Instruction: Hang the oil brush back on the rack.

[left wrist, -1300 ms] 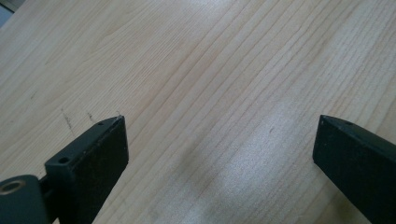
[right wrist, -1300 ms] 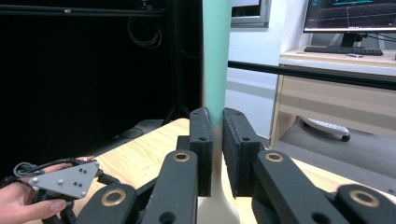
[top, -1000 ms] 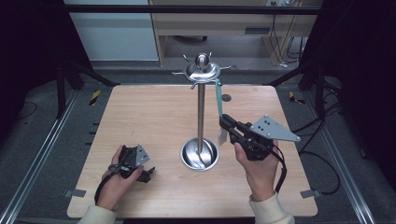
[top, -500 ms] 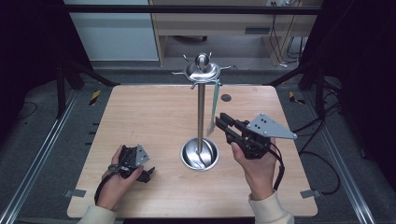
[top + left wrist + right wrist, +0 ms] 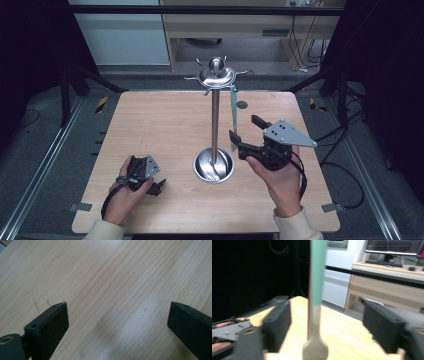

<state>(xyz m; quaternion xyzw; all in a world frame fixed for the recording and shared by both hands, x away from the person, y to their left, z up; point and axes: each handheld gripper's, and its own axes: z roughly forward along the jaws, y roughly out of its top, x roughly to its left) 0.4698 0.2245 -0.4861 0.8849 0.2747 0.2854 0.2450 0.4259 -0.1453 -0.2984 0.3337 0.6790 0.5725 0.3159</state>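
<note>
The right tongs point(image 5: 324, 322) are wide open, with the hanging spatula point(image 5: 315, 302) right between the two jaws and not touching them. If they shut too fast or crooked, the spatula could swing away or slip off the metal stand point(image 5: 215, 120). The left tongs point(image 5: 159, 187) are open too, resting on the table point(image 5: 120, 277), holding nothing.

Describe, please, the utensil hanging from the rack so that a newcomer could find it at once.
On the wooden table stands a steel rack, a pole with a dish base and hooks at its crown. From a right-hand hook hangs the utensil, between the open jaws of the right gripper. Its green handle above a pale wooden end sets it apart.
</note>
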